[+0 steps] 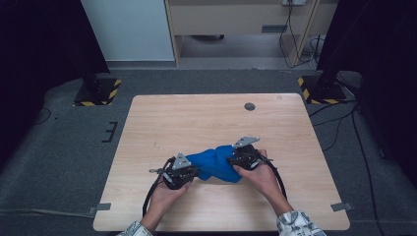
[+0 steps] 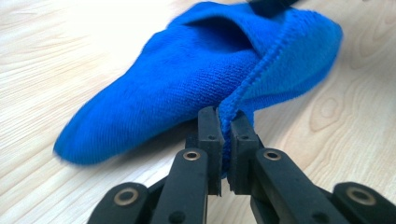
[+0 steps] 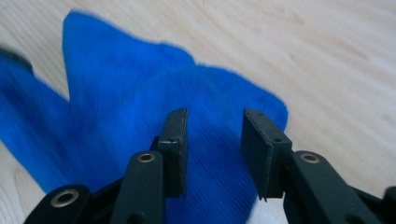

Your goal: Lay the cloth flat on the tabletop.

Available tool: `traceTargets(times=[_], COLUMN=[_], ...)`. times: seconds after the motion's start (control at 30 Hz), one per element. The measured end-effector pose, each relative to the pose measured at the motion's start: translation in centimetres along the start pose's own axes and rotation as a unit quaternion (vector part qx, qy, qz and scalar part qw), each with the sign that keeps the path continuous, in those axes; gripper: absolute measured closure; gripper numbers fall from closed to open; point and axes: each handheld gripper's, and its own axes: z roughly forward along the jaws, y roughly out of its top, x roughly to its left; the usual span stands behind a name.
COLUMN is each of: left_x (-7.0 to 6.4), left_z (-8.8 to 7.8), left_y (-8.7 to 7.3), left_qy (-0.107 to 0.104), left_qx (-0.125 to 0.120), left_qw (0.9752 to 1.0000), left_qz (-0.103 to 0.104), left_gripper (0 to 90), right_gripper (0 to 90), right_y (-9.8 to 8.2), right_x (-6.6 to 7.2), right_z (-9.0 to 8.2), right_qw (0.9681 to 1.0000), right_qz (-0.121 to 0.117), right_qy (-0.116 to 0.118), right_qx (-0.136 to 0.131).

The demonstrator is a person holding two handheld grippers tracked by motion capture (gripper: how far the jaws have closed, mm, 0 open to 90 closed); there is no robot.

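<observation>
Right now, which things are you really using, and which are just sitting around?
In use:
- blue cloth
- left gripper, shut on the cloth's edge
- right gripper, jaws open over the cloth

Just lying about:
- table
- cables on the floor
- striped stand bases

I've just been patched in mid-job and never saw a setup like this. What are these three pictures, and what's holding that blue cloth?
A person at a light wooden table holds a black two-jaw gripper in each hand. The high view looks down from above; the other two come from cameras riding on each gripper. A crumpled blue microfibre cloth lies between them. The left gripper is shut on the cloth's stitched edge. The right gripper has its jaws open over the cloth, pinching nothing.
</observation>
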Motion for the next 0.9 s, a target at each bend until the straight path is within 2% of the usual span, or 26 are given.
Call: traceTargets(times=[0.1, 0.2, 0.27, 0.43, 0.57, 0.83, 0.9], left_x=[0.9, 1.8, 1.9, 1.8, 2.0, 2.4, 2.6], left_z=[-0.7, -0.9, -0.9, -0.9, -0.7, -0.4, -0.3], left_y=[-0.1, -0.4, -0.4, -0.3, -0.1, 0.1, 0.1], left_qy=[0.013, 0.017, 0.018, 0.023, 0.028, 0.026, 0.027], left_qx=[-0.003, -0.006, -0.005, -0.003, -0.003, -0.004, -0.003], left_qw=[0.9998, 0.9993, 0.9992, 0.9993, 0.9991, 0.9991, 0.999], left_qz=[-0.015, -0.032, -0.036, -0.028, -0.03, -0.034, -0.035], left_gripper=[84.9, 84.3, 83.8, 82.8, 81.4, 81.9, 81.9], right_gripper=[61.2, 59.7, 59.4, 60.2, 59.5, 54.3, 50.6], right_y=[-1.0, -1.5, -1.2, 0.4, 1.5, 2.6, 2.8], right_x=[0.3, 0.5, 0.4, -0.7, -1.5, -2.6, -2.7], right_z=[0.0, -0.1, -0.3, -0.4, 1.1, 4.3, 4.9], right_qw=[0.9999, 0.9999, 0.9999, 0.9993, 0.9989, 0.9989, 0.9988], right_qz=[0.007, 0.004, 0.012, 0.024, 0.034, 0.046, 0.048], right_qy=[-0.001, 0.005, 0.007, 0.001, 0.003, 0.007, 0.006], right_qx=[0.013, 0.016, 0.0, -0.029, -0.034, -0.003, 0.002])
